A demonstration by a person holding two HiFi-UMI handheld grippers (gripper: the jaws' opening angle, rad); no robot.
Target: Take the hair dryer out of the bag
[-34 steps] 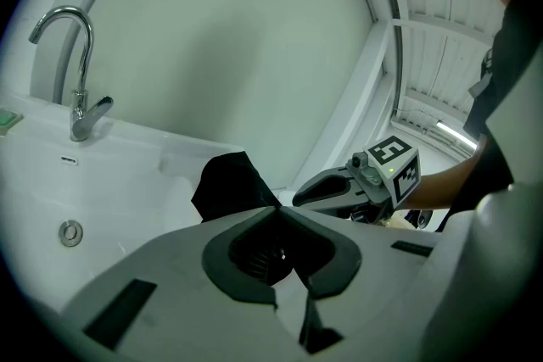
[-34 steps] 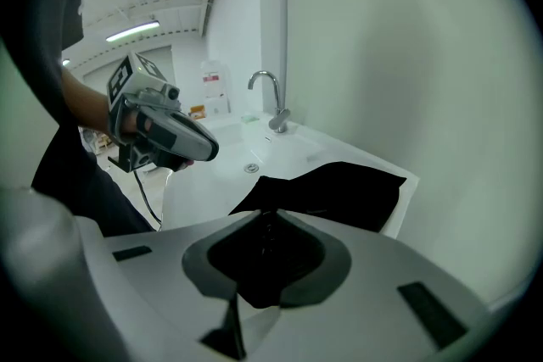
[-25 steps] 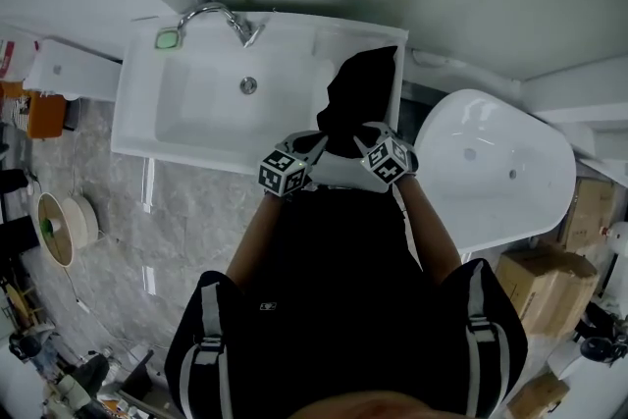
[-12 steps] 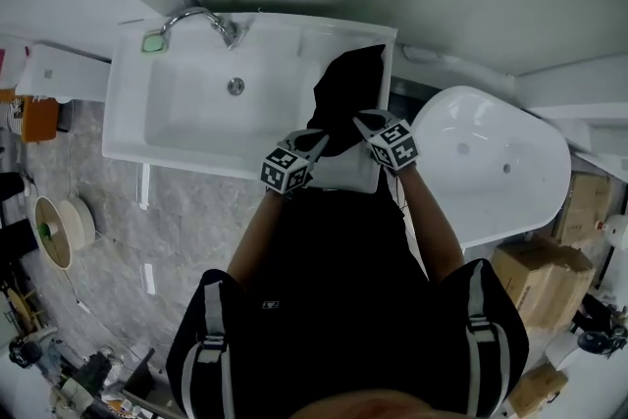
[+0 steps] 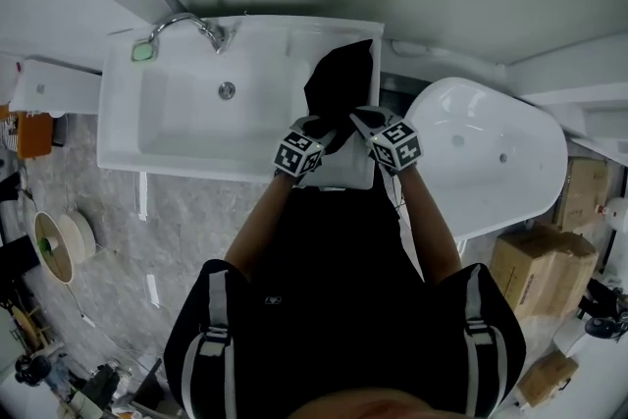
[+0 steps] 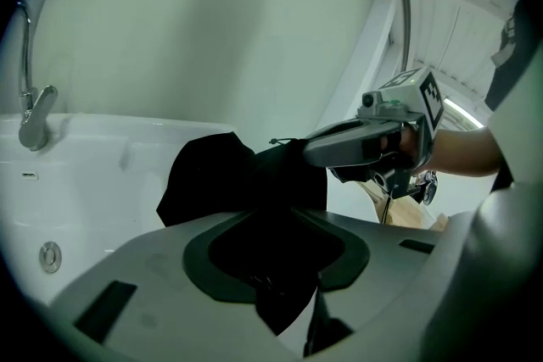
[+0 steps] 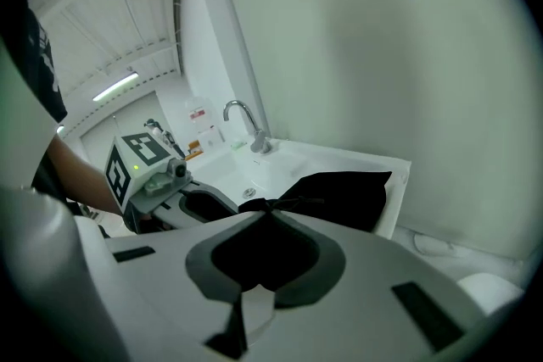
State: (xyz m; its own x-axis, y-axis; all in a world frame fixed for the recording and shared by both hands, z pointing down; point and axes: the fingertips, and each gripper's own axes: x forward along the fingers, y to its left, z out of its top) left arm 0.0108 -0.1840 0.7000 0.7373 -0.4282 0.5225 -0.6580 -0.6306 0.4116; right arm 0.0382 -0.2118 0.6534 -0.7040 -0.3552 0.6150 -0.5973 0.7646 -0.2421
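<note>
A black fabric bag (image 5: 341, 85) lies on the right end of the white sink top (image 5: 334, 174). No hair dryer shows; the bag hides what it holds. My left gripper (image 5: 322, 138) is at the bag's near edge and its jaws are opening. In the left gripper view, black fabric (image 6: 280, 301) hangs loosely in the gap of the left gripper (image 6: 278, 267). My right gripper (image 5: 365, 120) is shut on the bag's bunched edge. In the right gripper view that edge (image 7: 293, 201) leads into the right gripper (image 7: 265, 220). The two grippers are close together.
A chrome faucet (image 5: 186, 23) and a green item (image 5: 144, 51) stand at the basin's (image 5: 196, 108) back left. A white bathtub (image 5: 491, 162) is on the right, with cardboard boxes (image 5: 535, 270) beyond it. The wall rises just behind the sink.
My left gripper has moved right, closer to the bag and to the right gripper. My right gripper has lifted a little and rolled, still at the bag's edge.
</note>
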